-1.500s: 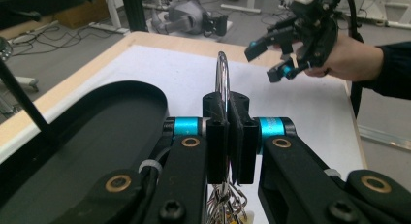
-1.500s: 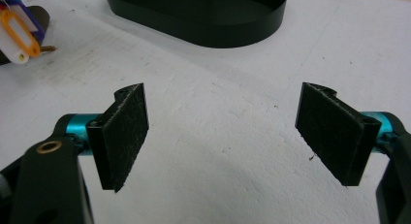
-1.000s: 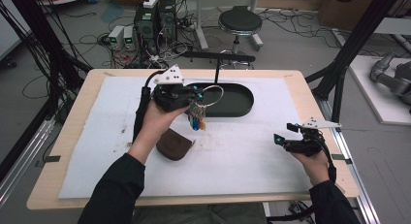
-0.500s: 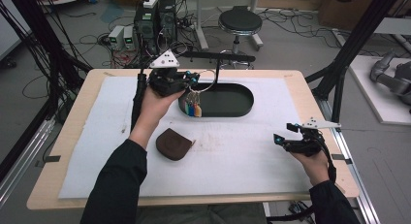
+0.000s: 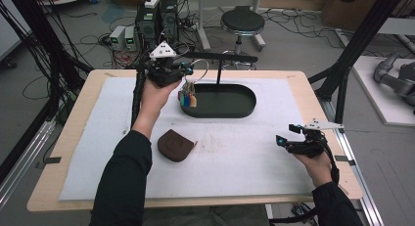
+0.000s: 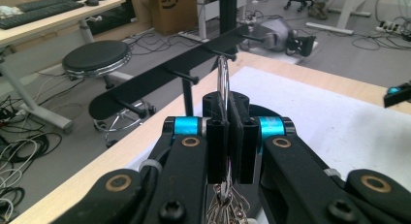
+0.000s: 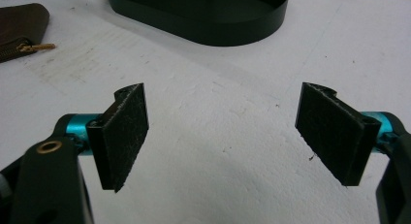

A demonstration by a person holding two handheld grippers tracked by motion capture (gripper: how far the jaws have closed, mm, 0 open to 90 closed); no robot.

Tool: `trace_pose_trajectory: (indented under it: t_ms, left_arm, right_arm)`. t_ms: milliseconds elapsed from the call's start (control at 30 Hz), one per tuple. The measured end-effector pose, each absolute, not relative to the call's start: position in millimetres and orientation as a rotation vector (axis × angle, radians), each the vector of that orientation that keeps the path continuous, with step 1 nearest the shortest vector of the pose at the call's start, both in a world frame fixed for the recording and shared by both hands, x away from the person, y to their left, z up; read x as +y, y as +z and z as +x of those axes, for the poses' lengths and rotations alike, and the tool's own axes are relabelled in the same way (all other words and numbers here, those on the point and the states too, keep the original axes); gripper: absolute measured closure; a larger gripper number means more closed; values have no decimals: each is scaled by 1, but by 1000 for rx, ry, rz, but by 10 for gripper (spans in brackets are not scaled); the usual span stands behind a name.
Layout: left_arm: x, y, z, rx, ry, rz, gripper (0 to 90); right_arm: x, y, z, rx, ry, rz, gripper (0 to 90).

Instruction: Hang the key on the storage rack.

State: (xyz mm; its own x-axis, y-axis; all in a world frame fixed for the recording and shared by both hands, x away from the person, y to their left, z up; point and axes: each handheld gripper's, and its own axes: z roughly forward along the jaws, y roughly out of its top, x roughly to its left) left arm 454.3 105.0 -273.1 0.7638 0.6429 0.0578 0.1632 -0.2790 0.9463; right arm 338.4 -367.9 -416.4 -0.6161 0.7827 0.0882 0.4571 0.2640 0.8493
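My left gripper point(image 5: 184, 75) is shut on a metal key ring point(image 5: 199, 68) and holds it up by the left end of the black peg bar point(image 5: 220, 56). Keys with coloured tags point(image 5: 187, 99) dangle from the ring over the left rim of the stand's oval base point(image 5: 244, 108). In the left gripper view the ring point(image 6: 222, 81) rises from between the closed jaws of the left gripper point(image 6: 228, 136), just short of a peg on the bar point(image 6: 184, 73). My right gripper point(image 5: 286, 143) rests open low at the right; its pads point(image 7: 123, 132) have only bare mat between them.
A brown zip pouch point(image 5: 175, 145) lies on the white mat point(image 5: 254, 162) in front of the stand, also at the top left of the right gripper view as the pouch point(image 7: 19, 25). A stool point(image 5: 242, 21), cables and equipment stand beyond the table's far edge.
My left gripper has lifted the key ring up and away from me, from low over the mat to the height of the peg bar. The right gripper stayed still.
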Motion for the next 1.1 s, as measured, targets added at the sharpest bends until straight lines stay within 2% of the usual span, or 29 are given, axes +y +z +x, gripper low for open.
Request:
trace_pose_trajectory:
  t_ms: [667,1100]
  left_arm:
    - [100,-275,493,719,589,1817,863]
    - [102,-290,510,799,588,1819,863]
  right_arm:
    - [-366,-418,339,2199,1290,1124,199]
    - [-366,-418,340,2202,1296,1120,199]
